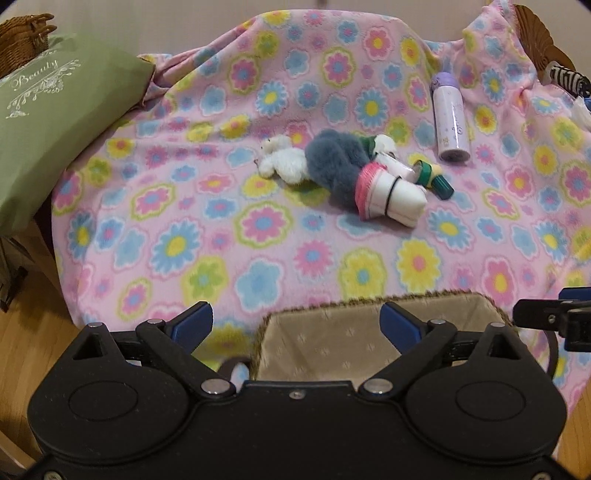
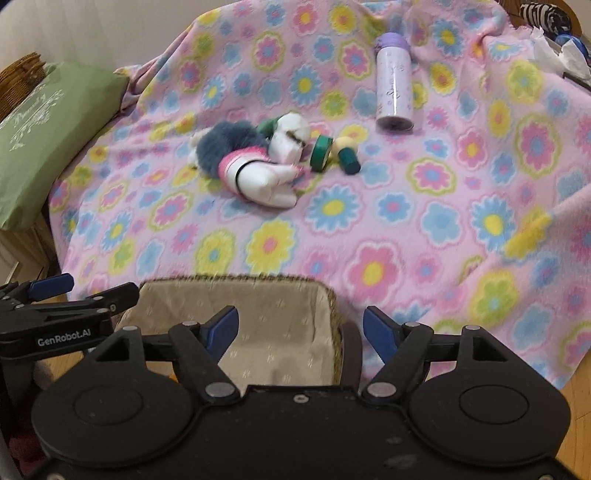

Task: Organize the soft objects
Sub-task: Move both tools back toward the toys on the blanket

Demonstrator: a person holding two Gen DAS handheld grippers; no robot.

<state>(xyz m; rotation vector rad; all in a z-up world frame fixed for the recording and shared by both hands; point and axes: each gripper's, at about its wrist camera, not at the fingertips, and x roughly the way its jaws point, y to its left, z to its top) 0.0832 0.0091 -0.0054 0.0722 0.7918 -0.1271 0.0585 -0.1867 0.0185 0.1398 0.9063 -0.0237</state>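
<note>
A pile of soft things lies mid-blanket: a grey fluffy item (image 1: pixel 332 166) (image 2: pixel 225 146), a small white plush (image 1: pixel 279 160), and rolled white socks with a pink cuff (image 1: pixel 388 199) (image 2: pixel 258 177). A fabric-lined basket (image 1: pixel 332 347) (image 2: pixel 240 325) sits at the near edge. My left gripper (image 1: pixel 295 325) is open and empty above the basket; it also shows in the right wrist view (image 2: pixel 51 291). My right gripper (image 2: pixel 299 332) is open and empty over the basket's right rim; its tip shows in the left wrist view (image 1: pixel 554 314).
A flowered pink blanket (image 1: pixel 258 240) (image 2: pixel 443 221) covers the surface. A lilac bottle (image 1: pixel 448 118) (image 2: pixel 393 83), green tape roll (image 2: pixel 319 153) and teal block (image 2: pixel 349 157) lie by the pile. A green pillow (image 1: pixel 55 122) (image 2: pixel 44 140) lies left. Striped fabric (image 2: pixel 546 14) is far right.
</note>
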